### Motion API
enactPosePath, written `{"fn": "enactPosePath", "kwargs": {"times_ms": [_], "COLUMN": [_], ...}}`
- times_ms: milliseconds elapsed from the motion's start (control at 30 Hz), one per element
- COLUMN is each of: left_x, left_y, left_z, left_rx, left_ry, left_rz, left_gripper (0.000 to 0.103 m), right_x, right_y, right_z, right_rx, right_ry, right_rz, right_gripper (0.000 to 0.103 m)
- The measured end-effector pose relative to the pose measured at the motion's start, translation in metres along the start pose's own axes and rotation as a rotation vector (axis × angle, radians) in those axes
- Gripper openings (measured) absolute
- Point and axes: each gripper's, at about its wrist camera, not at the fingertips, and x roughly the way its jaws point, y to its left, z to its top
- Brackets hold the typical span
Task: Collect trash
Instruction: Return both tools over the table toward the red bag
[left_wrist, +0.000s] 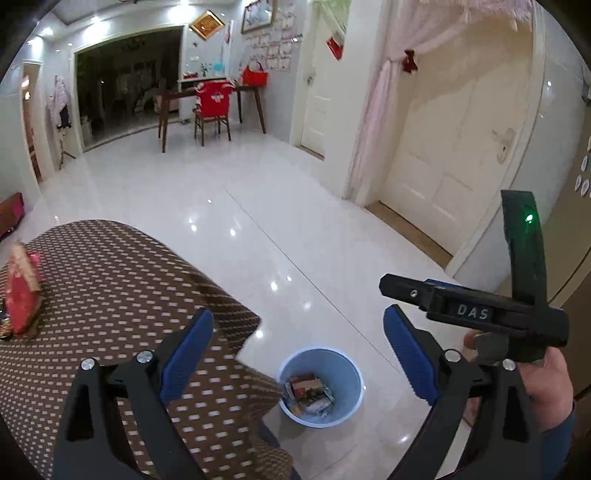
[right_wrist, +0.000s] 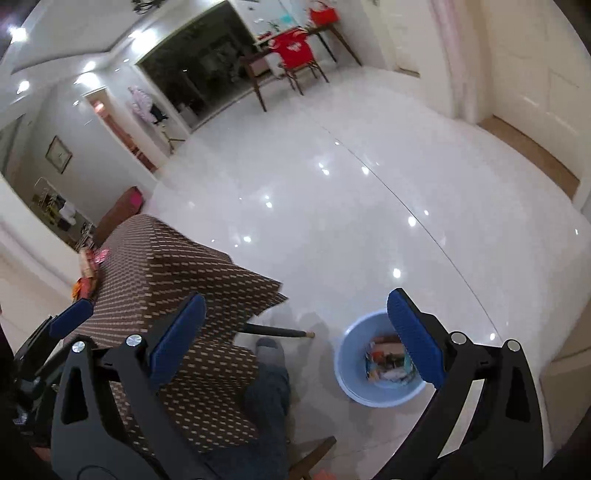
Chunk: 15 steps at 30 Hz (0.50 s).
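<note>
A light blue bin (left_wrist: 320, 387) stands on the white floor beside the table, holding several wrappers and packets (left_wrist: 309, 396); it also shows in the right wrist view (right_wrist: 380, 360). My left gripper (left_wrist: 297, 354) is open and empty, held high above the bin and the table corner. My right gripper (right_wrist: 295, 336) is open and empty, also above the bin; its body shows in the left wrist view (left_wrist: 476, 314). A red and pink wrapper (left_wrist: 23, 291) lies on the brown dotted tablecloth (left_wrist: 110, 295) at the far left. More trash (right_wrist: 90, 269) lies at the table's far edge.
The table with the brown cloth (right_wrist: 192, 280) fills the lower left. My leg in jeans (right_wrist: 269, 398) is under it, by a table leg (right_wrist: 277, 331). A far table and red chair (left_wrist: 214, 105) stand at the back. A cream door (left_wrist: 454, 155) is at right.
</note>
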Motion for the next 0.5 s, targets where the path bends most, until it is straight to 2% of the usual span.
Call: {"fn": "enactPosePath", "kwargs": {"times_ms": [300, 500], "left_x": [-0.051, -0.09], "left_y": [0.062, 0.114], "left_z": [-0.009, -0.015], "left_rx": [-0.076, -0.13], "left_ry": [-0.082, -0.14], "left_rz": [0.064, 0.139], "left_gripper": [0.092, 0.093], "right_x": [-0.017, -0.013], "right_y": [0.089, 0.164], "right_z": [0.01, 0.011], "right_rx": [-0.157, -0.274], "right_ry": [-0.044, -0.049], "right_rz": [0.06, 0.111], "right_gripper": [0.097, 0.097]}}
